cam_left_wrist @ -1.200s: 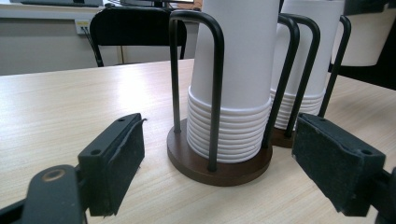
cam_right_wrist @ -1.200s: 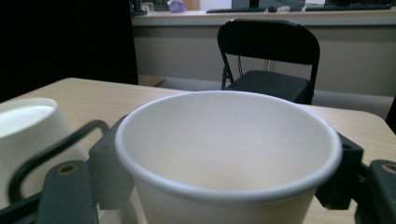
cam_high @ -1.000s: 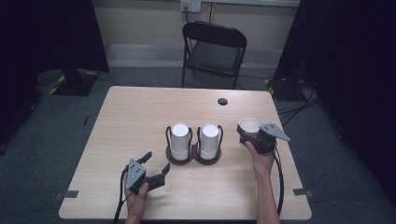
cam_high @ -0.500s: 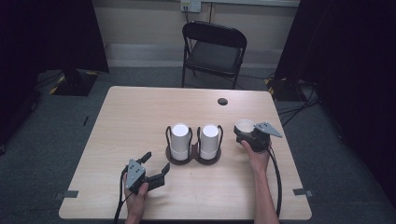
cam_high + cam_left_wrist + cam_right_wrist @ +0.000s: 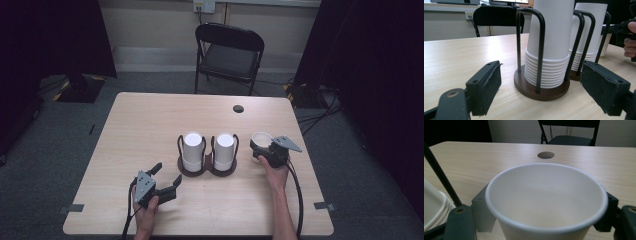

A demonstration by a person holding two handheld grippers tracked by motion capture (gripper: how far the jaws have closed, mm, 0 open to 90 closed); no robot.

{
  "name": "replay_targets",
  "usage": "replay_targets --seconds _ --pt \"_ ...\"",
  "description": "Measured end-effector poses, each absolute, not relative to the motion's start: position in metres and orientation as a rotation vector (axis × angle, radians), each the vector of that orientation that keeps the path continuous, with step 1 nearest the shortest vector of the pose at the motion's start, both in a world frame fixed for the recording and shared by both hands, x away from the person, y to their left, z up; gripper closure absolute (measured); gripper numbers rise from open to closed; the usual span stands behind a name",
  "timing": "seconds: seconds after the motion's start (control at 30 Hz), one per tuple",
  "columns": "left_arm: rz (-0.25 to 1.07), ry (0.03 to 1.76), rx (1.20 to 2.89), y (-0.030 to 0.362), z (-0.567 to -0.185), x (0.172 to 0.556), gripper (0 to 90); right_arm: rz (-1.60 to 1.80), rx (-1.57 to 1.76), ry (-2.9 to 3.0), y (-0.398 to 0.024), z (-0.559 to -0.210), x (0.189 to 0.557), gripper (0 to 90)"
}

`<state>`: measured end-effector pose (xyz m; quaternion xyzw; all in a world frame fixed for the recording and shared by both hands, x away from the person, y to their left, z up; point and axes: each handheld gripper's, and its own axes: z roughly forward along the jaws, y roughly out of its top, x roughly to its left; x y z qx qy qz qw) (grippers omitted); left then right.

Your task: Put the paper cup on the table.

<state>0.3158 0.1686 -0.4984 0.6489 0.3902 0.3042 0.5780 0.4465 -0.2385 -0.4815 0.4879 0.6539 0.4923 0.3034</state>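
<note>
Since the earlier frames the right gripper (image 5: pixel 264 148) has come down with the paper cup (image 5: pixel 261 140), which now sits low beside the cup holder (image 5: pixel 207 168); the left gripper (image 5: pixel 167 177) has not shifted. Right gripper jaws are closed on the paper cup (image 5: pixel 546 202), one pad on either side of its wall, cup upright and mouth open upward. Left gripper (image 5: pixel 541 87) stands open and holds nothing, resting near the front edge of the surface (image 5: pixel 150 125) and aimed at the holder's base. Both stacks of inverted cups (image 5: pixel 192 150) remain within the holder's wire loops. Judgement: the step in hand is setting a single cup down to the right of the holder; whether its base already touches the surface cannot be told. Next move calls for a level set-down, then a release without tipping the light cup. Clearance: the holder's right loop lies just beside the cup; the surface's right edge is near, while open room lies ahead toward the cable hole (image 5: pixel 238 108).
</note>
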Motion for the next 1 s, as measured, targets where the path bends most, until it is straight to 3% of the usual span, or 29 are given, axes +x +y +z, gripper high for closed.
replay_targets --seconds 0.43,1.0 --pt "0.715 0.913 1.518 0.169 -0.498 0.316 16.8 1.24 1.29 1.759 -0.236 -0.483 0.436 22.8" --pt "0.716 0.91 1.518 0.169 -0.498 0.316 16.8 1.219 1.387 1.827 -0.239 -0.485 0.434 13.6"
